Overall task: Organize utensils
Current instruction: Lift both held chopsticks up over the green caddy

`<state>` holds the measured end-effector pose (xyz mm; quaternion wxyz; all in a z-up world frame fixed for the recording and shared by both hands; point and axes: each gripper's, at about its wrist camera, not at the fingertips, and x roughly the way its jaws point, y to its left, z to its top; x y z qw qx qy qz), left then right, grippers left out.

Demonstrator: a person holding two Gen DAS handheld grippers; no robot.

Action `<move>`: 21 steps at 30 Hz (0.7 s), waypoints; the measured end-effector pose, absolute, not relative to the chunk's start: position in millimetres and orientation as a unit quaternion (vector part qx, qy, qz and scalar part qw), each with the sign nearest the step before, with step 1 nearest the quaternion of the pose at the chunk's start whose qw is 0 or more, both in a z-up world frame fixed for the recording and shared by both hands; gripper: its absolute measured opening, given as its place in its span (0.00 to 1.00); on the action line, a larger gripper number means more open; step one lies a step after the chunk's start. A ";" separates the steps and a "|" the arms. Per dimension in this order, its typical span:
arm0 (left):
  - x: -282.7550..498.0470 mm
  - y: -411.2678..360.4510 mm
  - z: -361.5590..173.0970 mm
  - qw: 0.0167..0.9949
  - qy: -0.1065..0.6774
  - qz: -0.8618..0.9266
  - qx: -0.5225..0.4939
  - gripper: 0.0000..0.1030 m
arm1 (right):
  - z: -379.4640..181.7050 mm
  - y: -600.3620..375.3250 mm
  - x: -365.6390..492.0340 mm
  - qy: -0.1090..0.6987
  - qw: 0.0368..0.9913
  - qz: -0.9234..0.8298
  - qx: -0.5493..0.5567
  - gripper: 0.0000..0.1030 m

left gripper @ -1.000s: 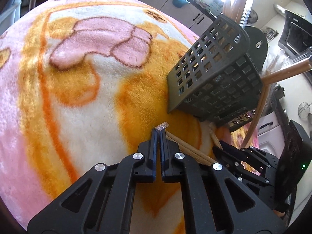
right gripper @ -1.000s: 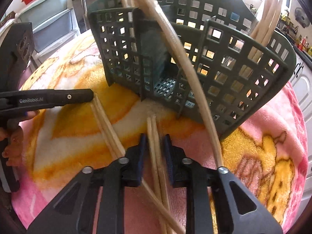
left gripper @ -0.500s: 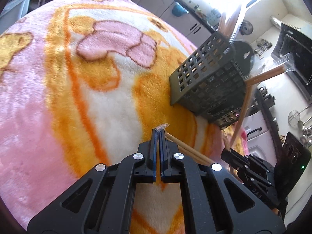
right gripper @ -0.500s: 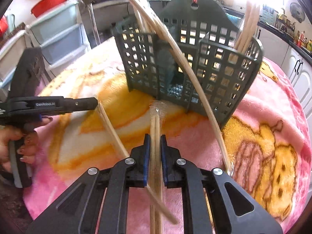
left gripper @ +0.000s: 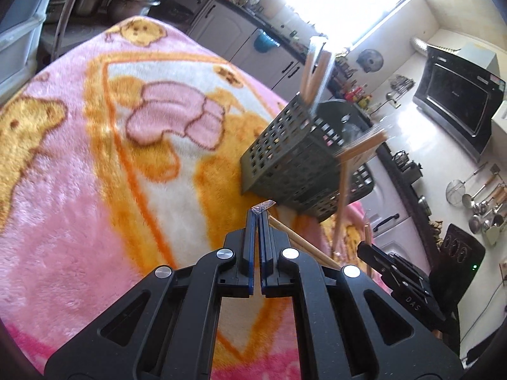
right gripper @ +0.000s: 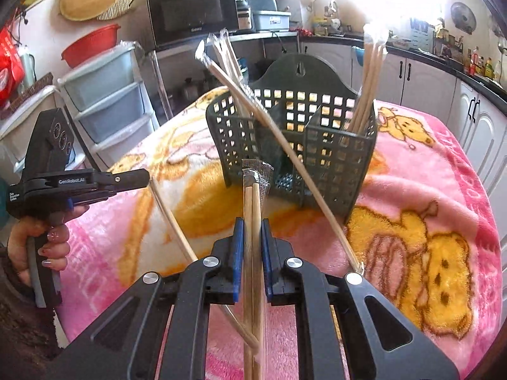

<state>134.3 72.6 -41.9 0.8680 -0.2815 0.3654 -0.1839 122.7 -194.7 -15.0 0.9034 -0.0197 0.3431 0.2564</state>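
The right gripper [right gripper: 252, 234] clamps a clear-wrapped pair of wooden chopsticks [right gripper: 253, 209] just before the dark green slotted plastic basket [right gripper: 336, 158]; the left gripper [left gripper: 258, 221] pinches another pair's wrapper end [left gripper: 262, 206], seemingly. Raise each tip above the basket rim before lowering; both wrists pitch downward toward it

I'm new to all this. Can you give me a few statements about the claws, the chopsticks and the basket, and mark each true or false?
1. The right claw grips a wrapped pair of chopsticks. True.
2. The dark basket is empty. False: chopsticks stand in it.
3. The left claw is wide open. False: it is shut on a chopstick wrapper.
4. The basket sits on a pink and orange blanket. True.
5. A microwave stands behind the table. True.
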 end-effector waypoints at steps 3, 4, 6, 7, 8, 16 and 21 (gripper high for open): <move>128.5 72.8 -29.7 0.872 0.353 -0.191 -0.279 0.01 | -8.1 -203.7 116.0 0.330 0.908 0.259 -0.007 0.10; 126.8 71.3 -23.6 0.875 0.347 -0.195 -0.277 0.01 | -5.6 -205.1 115.0 0.326 0.909 0.258 -0.004 0.10; 124.3 68.2 -13.4 0.879 0.337 -0.201 -0.271 0.01 | -0.7 -209.8 112.7 0.317 0.913 0.256 0.000 0.10; 122.9 65.9 -6.9 0.881 0.331 -0.206 -0.269 0.01 | 1.9 -212.3 112.6 0.313 0.915 0.255 0.004 0.10; 121.8 63.7 -0.7 0.883 0.325 -0.210 -0.266 0.01 | 4.5 -215.6 112.1 0.309 0.917 0.254 0.005 0.10; 116.5 42.5 49.6 0.895 0.277 -0.252 -0.245 0.01 | 20.7 -243.8 112.3 0.280 0.932 0.227 0.030 0.10; 114.2 27.9 80.8 0.900 0.247 -0.277 -0.229 0.01 | 28.7 -261.7 115.5 0.269 0.939 0.207 0.049 0.10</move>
